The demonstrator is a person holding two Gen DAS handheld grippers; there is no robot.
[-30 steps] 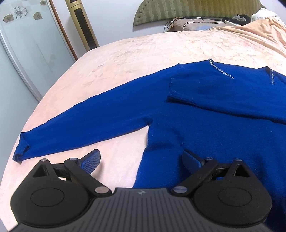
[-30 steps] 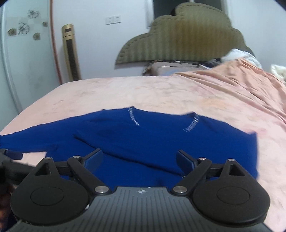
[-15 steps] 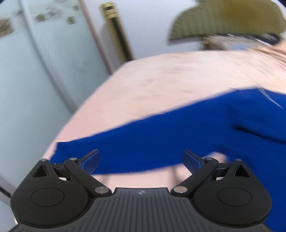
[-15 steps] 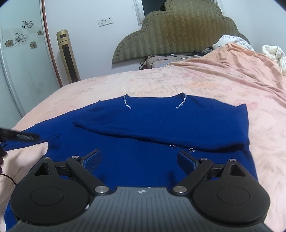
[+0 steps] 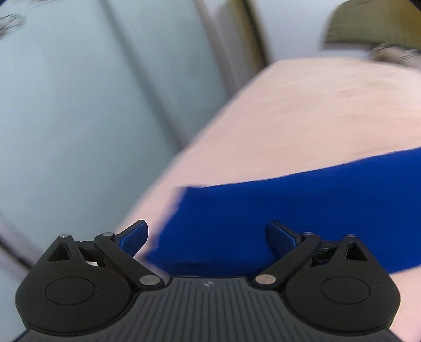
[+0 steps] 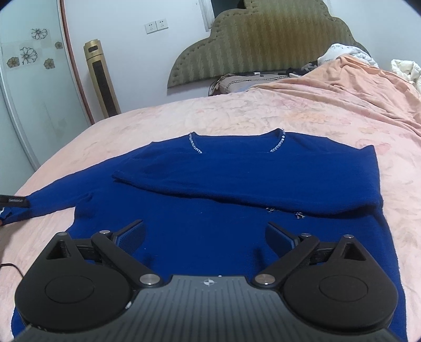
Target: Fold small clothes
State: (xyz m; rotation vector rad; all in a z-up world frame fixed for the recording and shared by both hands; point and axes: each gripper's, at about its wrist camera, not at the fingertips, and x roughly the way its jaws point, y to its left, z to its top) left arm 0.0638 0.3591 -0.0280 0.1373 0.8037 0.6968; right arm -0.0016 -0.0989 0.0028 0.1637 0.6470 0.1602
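Lying flat on pink bedspread (image 6: 236, 110): blue sweater (image 6: 236, 184), one sleeve folded across chest. Left gripper (image 5: 208, 234) spread wide over outstretched sleeve cuff (image 5: 189, 205), empty. Right gripper (image 6: 205, 234) wide, empty, above sweater hem.

Bedroom. Bed (image 6: 236, 115) covered by a pink sheet with a faint floral print, wrinkled; it fills most of the right wrist view. At the far end, an olive-green padded headboard (image 6: 260, 42) with a scalloped outline stands against a white wall (image 6: 126, 15). Double socket plate (image 6: 156, 25) on the wall, left of the headboard. Gold tower unit (image 6: 101, 79) upright in the far left corner. Left side: pale glass wardrobe door (image 6: 23, 86) with flower decals and a reddish-brown frame. Far right, rumpled peach blanket (image 6: 368, 81) and white bedding (image 6: 405, 68) heaped near the headboard. Light even and dim. Left wrist view is motion-blurred: glass door panels (image 5: 79, 105), bed edge (image 5: 302, 118).
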